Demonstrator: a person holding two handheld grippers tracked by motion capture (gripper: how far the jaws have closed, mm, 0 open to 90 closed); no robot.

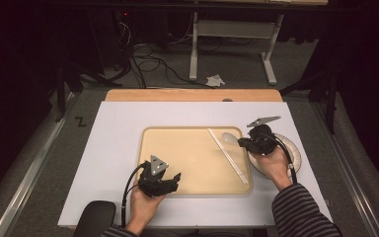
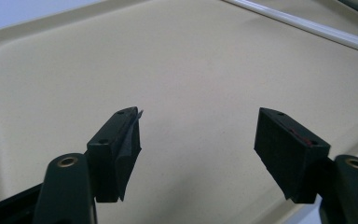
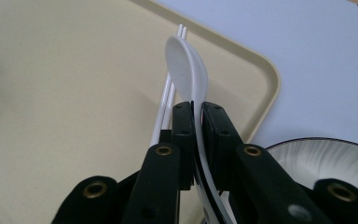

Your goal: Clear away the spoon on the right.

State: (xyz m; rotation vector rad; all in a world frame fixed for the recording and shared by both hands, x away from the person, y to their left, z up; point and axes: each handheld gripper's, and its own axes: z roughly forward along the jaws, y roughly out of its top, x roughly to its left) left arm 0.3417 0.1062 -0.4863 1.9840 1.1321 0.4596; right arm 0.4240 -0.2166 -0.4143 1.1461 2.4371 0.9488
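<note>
The right gripper clamps the spoon above the tray's right edge, ready to lower; the left gripper gapes empty at lower centre.

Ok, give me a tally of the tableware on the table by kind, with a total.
Tray: 1
Chopsticks: 2, lying on the tray
Spoon: 1, white, held in the right tongs
Plate: 1, beside the tray
Total: 5
</note>
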